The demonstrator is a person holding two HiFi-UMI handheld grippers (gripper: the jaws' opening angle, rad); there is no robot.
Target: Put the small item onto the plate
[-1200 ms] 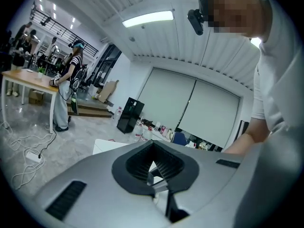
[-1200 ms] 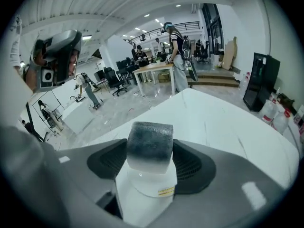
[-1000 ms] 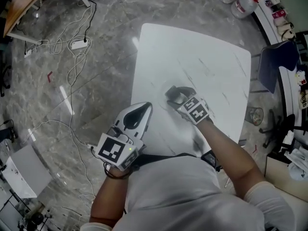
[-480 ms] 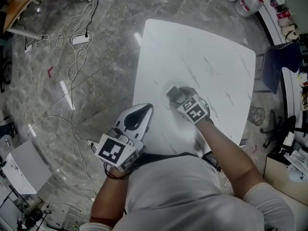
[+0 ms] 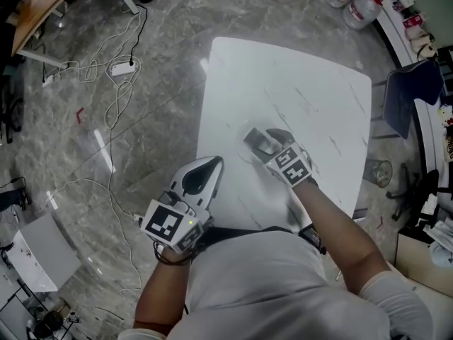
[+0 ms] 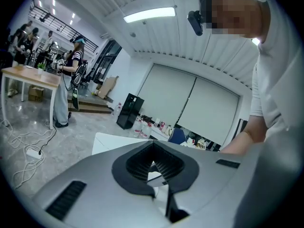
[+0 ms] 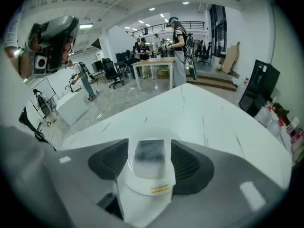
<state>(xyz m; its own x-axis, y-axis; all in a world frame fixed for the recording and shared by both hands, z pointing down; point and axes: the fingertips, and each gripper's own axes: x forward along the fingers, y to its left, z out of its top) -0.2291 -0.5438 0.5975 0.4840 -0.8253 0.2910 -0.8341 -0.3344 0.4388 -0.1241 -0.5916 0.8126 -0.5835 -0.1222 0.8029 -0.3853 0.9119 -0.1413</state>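
The right gripper point(image 5: 265, 142) is held low over the white table point(image 5: 304, 83), near the middle of it. Its jaws are wide and are closing, and the small item point(image 7: 149, 153), a greyish translucent block, is seen between them. A narrow gap is left on each side of the block, so it is not pressed by the pads point(image 7: 187, 164). The block is lying on the white plate point(image 7: 142, 186), which is standing on the table under the jaws. The left gripper point(image 6: 153, 164) is held at the near left edge of the table, well apart from the plate. Its jaws are closed together at the tips, and nothing is held between them.
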